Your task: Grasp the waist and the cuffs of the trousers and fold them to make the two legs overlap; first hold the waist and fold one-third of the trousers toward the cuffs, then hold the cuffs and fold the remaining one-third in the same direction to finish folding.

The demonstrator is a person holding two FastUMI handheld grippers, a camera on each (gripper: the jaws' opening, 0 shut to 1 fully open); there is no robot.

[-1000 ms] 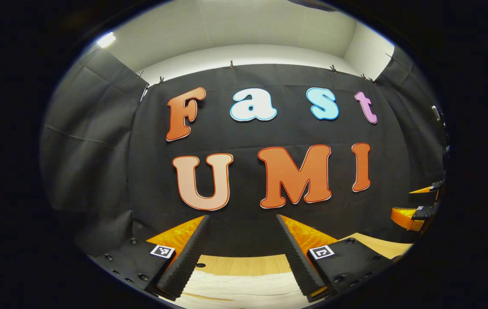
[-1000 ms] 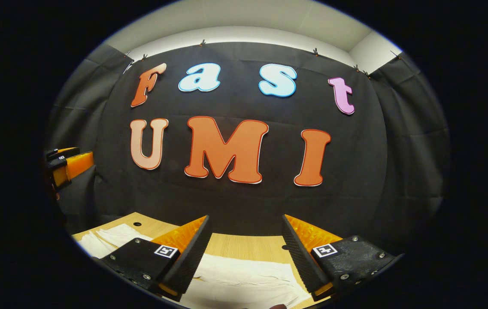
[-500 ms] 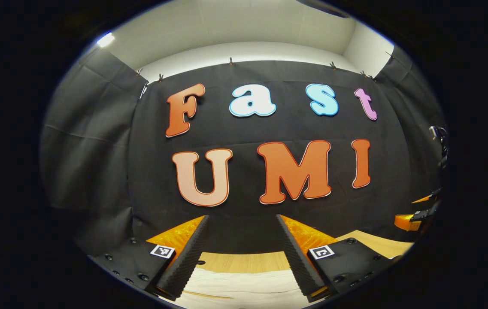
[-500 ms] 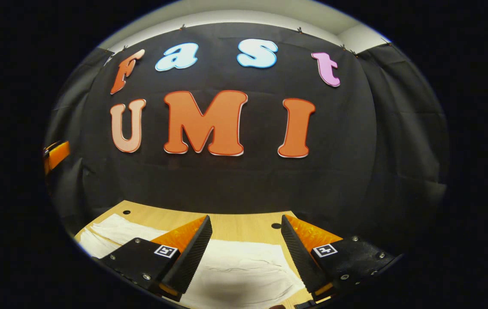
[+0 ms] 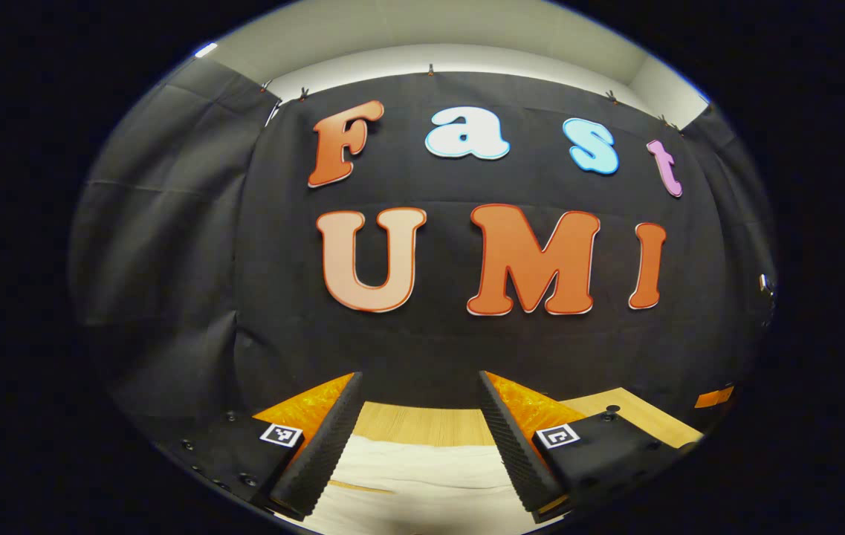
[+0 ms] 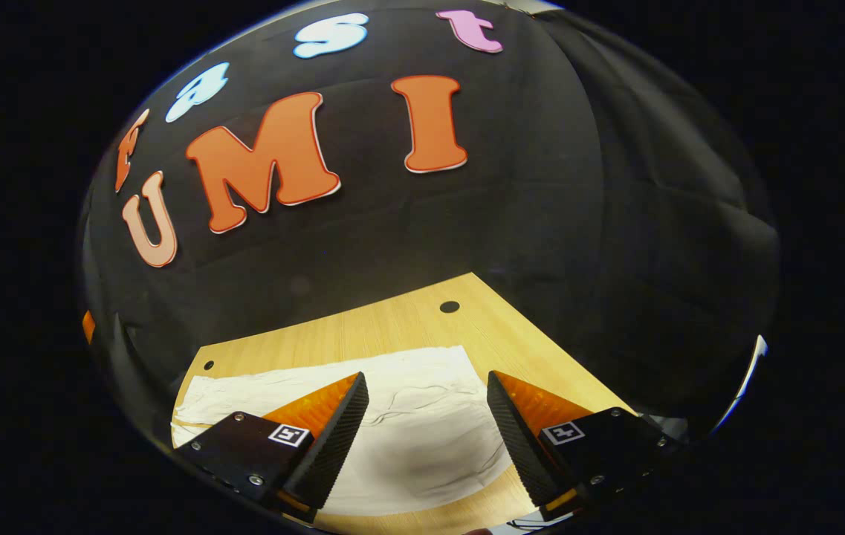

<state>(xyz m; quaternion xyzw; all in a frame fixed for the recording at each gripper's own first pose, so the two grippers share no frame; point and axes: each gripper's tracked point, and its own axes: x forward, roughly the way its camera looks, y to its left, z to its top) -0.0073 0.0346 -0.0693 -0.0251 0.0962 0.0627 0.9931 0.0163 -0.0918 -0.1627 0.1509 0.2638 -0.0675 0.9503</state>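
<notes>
1. Below the right claw, more of the soft white cloth trousers shows now, because the claw has tipped down toward them; I think a grab comes next.
2. Both claws are wide apart and hold nothing.
3. Under the left claw, the trousers lie flat on the light wooden tabletop.

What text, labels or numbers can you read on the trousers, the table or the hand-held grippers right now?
Trousers: plain pale cloth, no readable print or label.
Table: bare wood with small holes, no writing.
Left hand-held gripper: square tags bearing a black-and-white pattern, no words.
Right hand-held gripper: the same kind of patterned tags, no words or numbers.
</notes>
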